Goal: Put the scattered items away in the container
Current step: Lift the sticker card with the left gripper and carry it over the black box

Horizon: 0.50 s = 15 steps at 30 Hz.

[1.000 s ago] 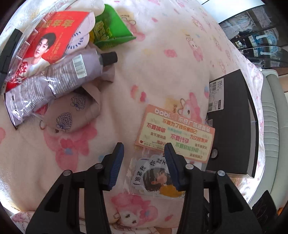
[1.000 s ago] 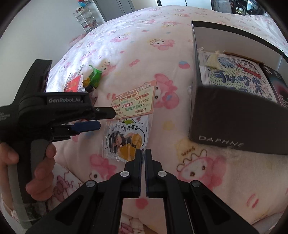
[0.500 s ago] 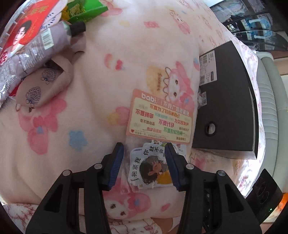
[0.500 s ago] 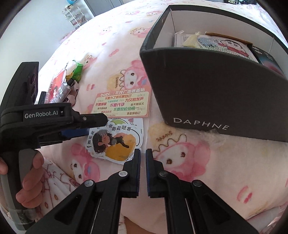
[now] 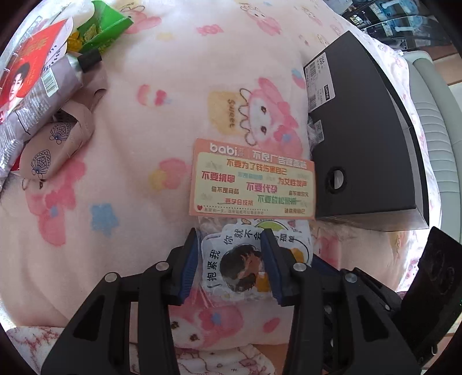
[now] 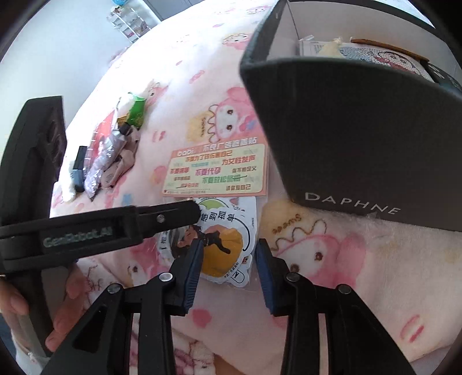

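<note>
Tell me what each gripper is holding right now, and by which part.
Nothing is held. The left gripper and right gripper both straddle the sticker pack, which lies flat on the blanket; their pads are not pressing it. Left jaws have been closing, right opening.

blanket (image 5: 161, 121): pink, cartoon print | box (image 6: 361, 135): dark grey | card (image 5: 254, 181): orange

You're working over a bed spread with a pale pink blanket (image 5: 173, 121) printed with cartoon rabbits and flowers — daylight falls bright across it. Past its far edge in the right wrist view stands a plain white wall (image 6: 66, 43), with a small shelf rack (image 6: 130, 23) beside it. In the left wrist view, a grey-green padded edge (image 5: 433, 115) borders the bed — glass shelving (image 5: 404, 17) lies beyond.
</note>
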Tool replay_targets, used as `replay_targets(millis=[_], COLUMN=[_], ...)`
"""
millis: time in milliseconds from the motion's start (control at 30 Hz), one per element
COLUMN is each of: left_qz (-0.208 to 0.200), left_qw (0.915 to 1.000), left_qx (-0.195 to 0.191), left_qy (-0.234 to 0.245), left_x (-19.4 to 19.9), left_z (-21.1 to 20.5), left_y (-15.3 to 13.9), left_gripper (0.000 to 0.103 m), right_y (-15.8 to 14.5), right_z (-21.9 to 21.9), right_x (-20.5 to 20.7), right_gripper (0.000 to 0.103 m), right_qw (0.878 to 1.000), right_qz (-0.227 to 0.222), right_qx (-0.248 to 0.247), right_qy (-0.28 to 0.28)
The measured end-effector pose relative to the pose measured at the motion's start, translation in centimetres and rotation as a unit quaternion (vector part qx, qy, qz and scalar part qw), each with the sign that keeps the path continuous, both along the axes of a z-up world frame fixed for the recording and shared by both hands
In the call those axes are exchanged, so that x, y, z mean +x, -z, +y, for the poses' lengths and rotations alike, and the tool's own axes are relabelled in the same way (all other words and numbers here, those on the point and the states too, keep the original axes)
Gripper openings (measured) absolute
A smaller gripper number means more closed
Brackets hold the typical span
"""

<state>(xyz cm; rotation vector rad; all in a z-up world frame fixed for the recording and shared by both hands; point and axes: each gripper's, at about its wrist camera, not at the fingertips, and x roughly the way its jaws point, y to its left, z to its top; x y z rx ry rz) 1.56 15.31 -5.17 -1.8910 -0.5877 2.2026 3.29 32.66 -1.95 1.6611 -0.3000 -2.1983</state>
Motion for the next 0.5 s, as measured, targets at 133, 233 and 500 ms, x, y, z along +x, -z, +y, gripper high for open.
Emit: replay_targets(millis=[133, 233, 500], left_qz=[-0.002, -0.003, 0.003], left_qw=[0.9988, 0.9977, 0.9992], left_qx=[0.002, 0.005, 0.014], left_qy=[-0.049, -0.068, -0.036], left_x=[0.2, 0.5, 1.2], left_z=[-1.5, -2.1, -0.9], left_y=[0.2, 0.3, 0.2], left_gripper=[0.042, 0.044, 0.044], right_y=[0.2, 0.8, 1.4], right_z=[0.6, 0.9, 0.6], right_x=[0.7, 0.2, -1.3], right_gripper=[0.033, 0.033, 0.033], right_qw=[1.0, 1.0, 1.0], right_qz=[-0.012, -0.014, -0.001], right_qx=[0.002, 0.02, 0.007], right_qy=[-0.002, 0.016, 0.03])
